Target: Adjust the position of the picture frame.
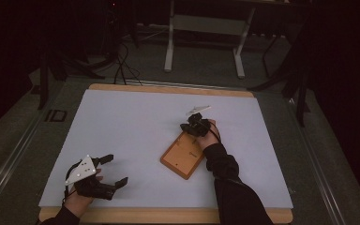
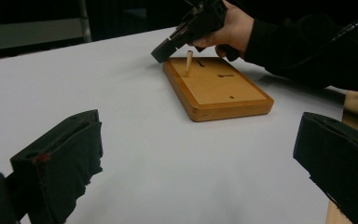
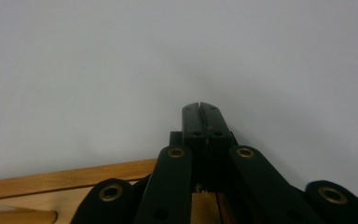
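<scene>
A flat wooden board [image 1: 183, 159] with small holes and slots lies slanted on the white mat, right of centre. A short wooden peg [image 2: 188, 63] stands upright in a hole near the board's far end. My right gripper [image 1: 187, 126] hovers over that far end, its tip [image 2: 161, 53] just past the peg. Its jaws are pressed together with nothing between them [image 3: 199, 108], and the board's edge [image 3: 51, 179] shows below. My left gripper [image 1: 114, 170] rests near the mat's front left corner. It is open and empty [image 2: 196, 149] and faces the board.
The white mat [image 1: 136, 122] covers a wooden table whose edge [image 1: 168, 214] shows at the front. Behind the table, a metal frame's legs [image 1: 168, 56] and loose cables [image 1: 122, 65] stand on the dark floor.
</scene>
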Available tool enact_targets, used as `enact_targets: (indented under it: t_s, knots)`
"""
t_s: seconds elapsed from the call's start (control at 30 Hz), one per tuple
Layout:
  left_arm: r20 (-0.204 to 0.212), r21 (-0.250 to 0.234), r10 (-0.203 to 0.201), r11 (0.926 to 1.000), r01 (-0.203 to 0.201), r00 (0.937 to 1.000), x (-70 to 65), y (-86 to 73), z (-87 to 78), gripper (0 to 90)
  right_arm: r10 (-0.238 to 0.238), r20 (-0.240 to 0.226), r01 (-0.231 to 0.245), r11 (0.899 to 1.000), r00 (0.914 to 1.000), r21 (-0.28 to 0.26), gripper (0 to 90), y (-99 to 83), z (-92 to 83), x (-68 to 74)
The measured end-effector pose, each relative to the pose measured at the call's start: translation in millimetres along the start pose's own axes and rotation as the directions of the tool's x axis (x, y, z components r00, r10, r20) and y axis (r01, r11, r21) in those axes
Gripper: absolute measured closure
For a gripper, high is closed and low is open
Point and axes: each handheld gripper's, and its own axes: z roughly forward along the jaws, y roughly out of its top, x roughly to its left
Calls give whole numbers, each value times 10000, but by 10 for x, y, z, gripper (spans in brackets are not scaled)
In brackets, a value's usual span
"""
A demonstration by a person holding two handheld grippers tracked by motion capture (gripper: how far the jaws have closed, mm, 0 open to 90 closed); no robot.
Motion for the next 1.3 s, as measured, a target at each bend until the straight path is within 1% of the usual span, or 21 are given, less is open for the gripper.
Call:
enact_targets:
  t_s: [0.13, 0.17, 0.23, 0.37, 0.4, 0.57, 0.63, 0.7, 0.73, 0.8, 0.87, 0.93, 0.97, 1.1, 1.23, 1.3]
  knots:
    - [29, 34, 45, 10000, -45, 10000, -7, 2, 9, 15, 99, 28, -99, 9999, 9999, 23, 900, -45, -51, -13]
    - [32, 42, 45, 10000, -45, 10000, -8, 3, 11, 15, 142, 47, -142, 9999, 9999, 61, 900, -84, -97, -27]
    - [44, 47, 51, 10000, -51, 10000, -9, 2, 17, 15, 122, 48, -122, 9999, 9999, 67, 900, -119, -135, -36]
    - [39, 61, 16, 10000, -16, 10000, -15, 3, 31, 15, 400, -81, -400, 9992, 9992, 59, 900, -201, -219, -65]
    - [41, 65, 25, 10000, -25, 10000, -16, 4, 34, 15, 382, -77, -382, 9992, 9992, 68, 900, -223, -243, -58]
    - [46, 101, 28, 9999, -28, 10000, -14, 1, 40, 15, 369, -118, -368, 9993, 9993, 97, 900, -225, -249, -50]
    - [44, 112, 36, 9999, -37, 10000, -12, 0, 42, 16, 502, -108, -503, 9987, 9987, -58, 900, -204, -218, -70]
    - [48, 110, 30, 9999, -31, 10000, -12, 1, 43, 15, 502, -108, -503, 9987, 9987, -58, 900, -204, -218, -70]
    - [54, 85, 34, 10000, -35, 10000, -16, 3, 40, 15, 559, -34, -559, 9984, 9984, 87, 900, -170, -165, -97]
    - [42, 81, 22, 10000, -22, 10000, -12, 0, 29, 15, 518, 97, -520, 9984, 9986, 213, 900, -169, -142, -107]
    - [31, 44, 3, 10000, -3, 10000, -5, 0, 23, 15, 448, 235, -458, 9979, 9987, 451, 900, -185, -131, -112]
    - [34, 45, -1, 10000, 0, 10000, -4, 0, 24, 15, 459, 163, -464, 9983, 9988, 355, 900, -197, -151, -118]
    - [55, 54, 19, 10000, -19, 10000, -8, 1, 27, 15, 559, 127, -563, 9978, 9984, 354, 900, -203, -163, -117]
    - [61, 77, 88, 9999, -89, 9999, -19, 5, 32, 15, 442, 137, -448, 9980, 9989, 456, 900, -227, -199, -120]
    - [28, 64, 9, 10000, -9, 10000, -12, 2, 30, 15, 380, 174, -390, 9972, 9991, 633, 900, -282, -274, -111]
    - [39, 74, 29, 10000, -29, 10000, -12, 3, 35, 15, 323, 180, -334, 9975, 9993, 627, 900, -320, -313, -107]
